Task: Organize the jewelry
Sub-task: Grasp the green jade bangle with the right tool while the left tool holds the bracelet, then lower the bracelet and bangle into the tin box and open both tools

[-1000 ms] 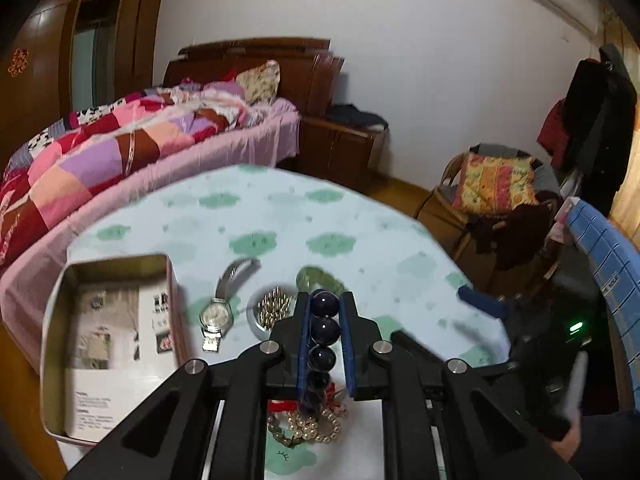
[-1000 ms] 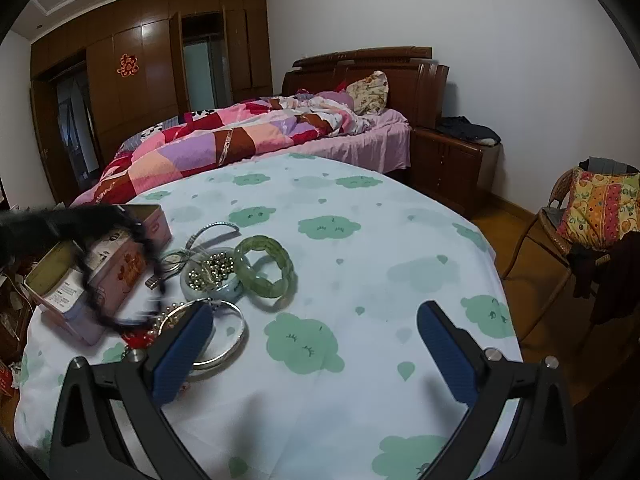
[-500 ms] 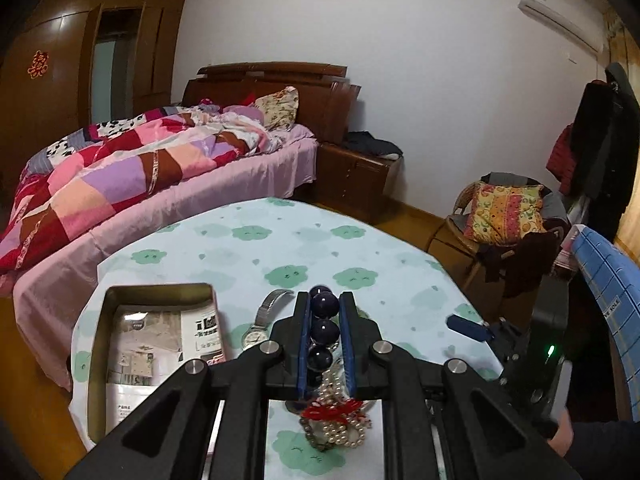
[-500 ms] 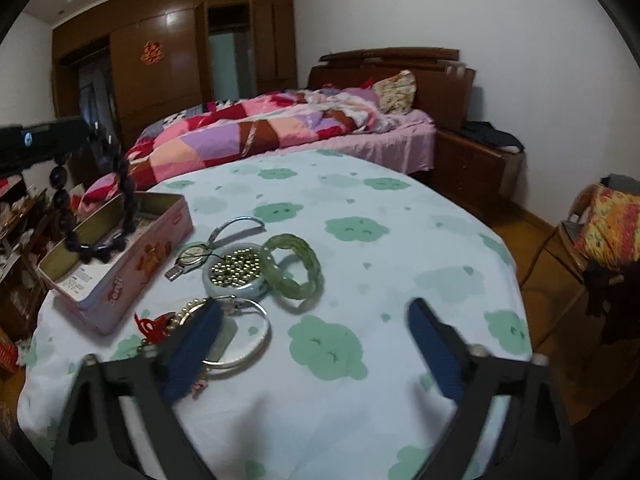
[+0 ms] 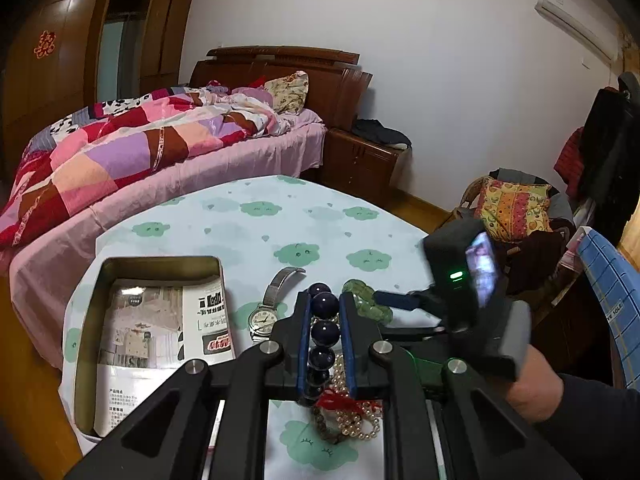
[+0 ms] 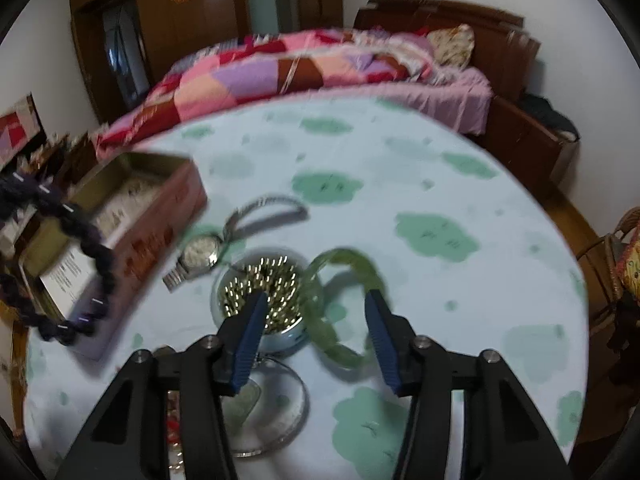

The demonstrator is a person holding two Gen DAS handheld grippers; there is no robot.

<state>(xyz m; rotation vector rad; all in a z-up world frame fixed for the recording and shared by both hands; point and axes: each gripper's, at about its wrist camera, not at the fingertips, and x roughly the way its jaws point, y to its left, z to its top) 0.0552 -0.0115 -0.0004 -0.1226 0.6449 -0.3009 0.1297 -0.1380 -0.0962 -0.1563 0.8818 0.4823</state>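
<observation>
Overhead, left gripper (image 5: 325,334) grips bead bracelet (image 5: 323,330) beside tin's rim (image 5: 160,263).

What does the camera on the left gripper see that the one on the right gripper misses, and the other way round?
Only the left wrist view shows the left gripper shut on the dark bead bracelet, the pearl strand beneath it, and the hand holding the other tool.

Only the right wrist view shows the right gripper open over the green bangle, the dish of gold beads and a thin silver bangle.

Both show the watch, the open tin box and the cloud-print tablecloth.
</observation>
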